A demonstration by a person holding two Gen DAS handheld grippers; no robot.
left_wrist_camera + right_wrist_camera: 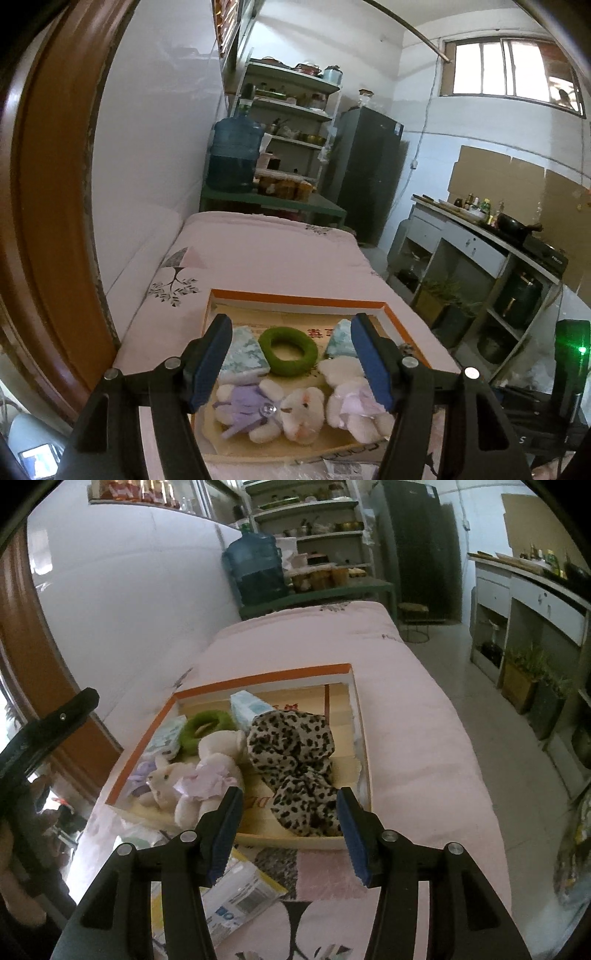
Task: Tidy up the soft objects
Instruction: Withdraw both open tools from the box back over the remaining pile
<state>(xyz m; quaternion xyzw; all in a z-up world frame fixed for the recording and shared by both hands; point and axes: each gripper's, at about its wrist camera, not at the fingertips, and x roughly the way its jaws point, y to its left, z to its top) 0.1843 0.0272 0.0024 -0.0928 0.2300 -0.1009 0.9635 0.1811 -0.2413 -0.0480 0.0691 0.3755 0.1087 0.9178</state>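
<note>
While both tools hang above the shallow cardboard tray with an orange rim [266, 672] lying on the pink-quilted bed [424, 738], nothing is gripped: the right gripper [290, 821] has its blue-padded fingers [351, 830] spread wide and empty over the tray's near edge, and the left gripper [291, 365] is likewise wide open and empty over the toys. In the right wrist view the crumpled leopard-print fabric scarf [295, 768] sprawls across the tray from centre toward 5 o'clock, touching the cream plush bear in a pale pink dress [210, 771] at its 9 o'clock. From the left wrist view, that bear [351, 398] sits at 4 o'clock, a second cream plush bear in a lilac dress [266, 410] lies at 6 o'clock, a fuzzy green ring [289, 350] sits at centre, and two pale marbled blue-green wedge-shaped sponges [243, 354] flank the ring. The step in hand appears to be tidying the scarf, the loosest item. To do it well, the right fingers would best come straight down on a thick fold near the scarf's middle rather than a trailing edge, so the cloth lifts as one bundle; pinching thin fabric risks slippage. The descent should stay clear of the pink-dressed bear and the tray's wall. A white plastic packet with a barcode [240, 897] lies on the bed at 7 o'clock, outside the tray.
</note>
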